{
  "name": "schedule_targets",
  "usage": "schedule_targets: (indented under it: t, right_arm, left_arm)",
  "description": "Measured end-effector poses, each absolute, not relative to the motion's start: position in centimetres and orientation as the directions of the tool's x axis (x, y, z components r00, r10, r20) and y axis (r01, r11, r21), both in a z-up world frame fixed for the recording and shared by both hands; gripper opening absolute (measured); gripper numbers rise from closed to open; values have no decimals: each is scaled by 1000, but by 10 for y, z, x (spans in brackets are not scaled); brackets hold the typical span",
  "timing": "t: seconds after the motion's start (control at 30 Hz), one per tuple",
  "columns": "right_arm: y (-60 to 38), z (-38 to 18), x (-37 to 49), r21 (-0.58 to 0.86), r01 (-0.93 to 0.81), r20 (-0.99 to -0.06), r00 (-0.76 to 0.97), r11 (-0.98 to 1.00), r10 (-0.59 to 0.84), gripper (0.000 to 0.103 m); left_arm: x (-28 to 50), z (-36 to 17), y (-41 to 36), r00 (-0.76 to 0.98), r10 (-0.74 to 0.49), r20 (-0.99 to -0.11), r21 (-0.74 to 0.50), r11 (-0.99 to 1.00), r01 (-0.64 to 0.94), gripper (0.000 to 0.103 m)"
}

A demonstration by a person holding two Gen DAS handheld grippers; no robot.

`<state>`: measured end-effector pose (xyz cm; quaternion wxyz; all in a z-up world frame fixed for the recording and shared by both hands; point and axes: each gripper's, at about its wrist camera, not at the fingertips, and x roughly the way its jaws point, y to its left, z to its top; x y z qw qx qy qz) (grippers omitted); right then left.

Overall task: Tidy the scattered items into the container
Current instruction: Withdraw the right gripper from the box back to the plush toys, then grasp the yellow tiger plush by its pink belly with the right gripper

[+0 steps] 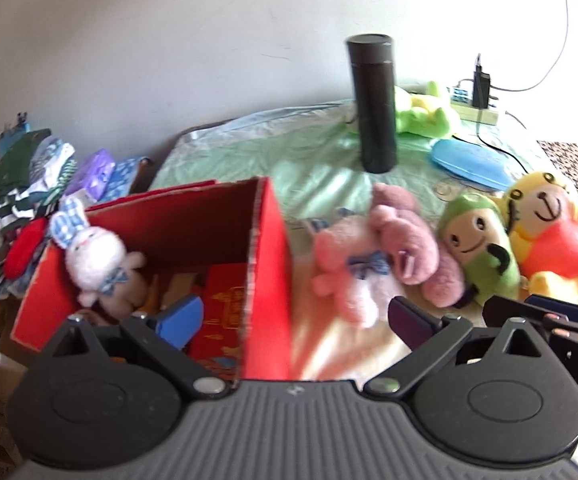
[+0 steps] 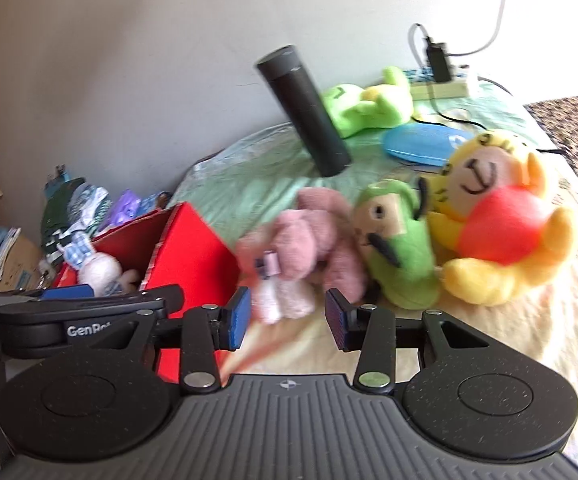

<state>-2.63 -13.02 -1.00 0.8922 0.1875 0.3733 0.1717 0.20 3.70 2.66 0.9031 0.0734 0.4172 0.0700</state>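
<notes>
A red cardboard box (image 1: 267,264) stands open at the bed's left edge with a white bunny toy (image 1: 97,260) inside. My left gripper (image 1: 295,320) hangs wide open over the box's right wall, holding nothing. On the bed lie a pale pink plush (image 2: 285,296), a darker pink plush (image 2: 313,236), a green plush (image 2: 405,256) and a yellow bear (image 2: 501,220). My right gripper (image 2: 289,320) is partly open just before the pale pink plush, and its pads do not press on it.
A tall black flask (image 1: 373,100) stands on the green sheet (image 1: 269,152). Behind it lie a green frog plush (image 2: 369,108), a blue flat case (image 2: 421,144) and a power strip (image 2: 445,88) with cables. Folded clothes (image 1: 41,176) are piled left of the box.
</notes>
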Motion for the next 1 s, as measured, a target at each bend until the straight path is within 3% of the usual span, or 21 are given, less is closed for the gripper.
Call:
schedule_targets:
  t: [0.37,0.7,1.0]
  right_arm:
    - [-169,-48,-11,462,-13,-696,614,887,371,45]
    - [-191,-55,12,430,35,-708,632,902,313,44]
    - [-236,-78,9,306,237,-704,709,922,51,45]
  left_arm:
    - [10,-35,2,530,50,-846,114,990,88,100]
    - [21,-39,1,548,-34,-836,39,992,121,96]
    - [21,-42,-44,532,-255,-807,-43,924,379,95]
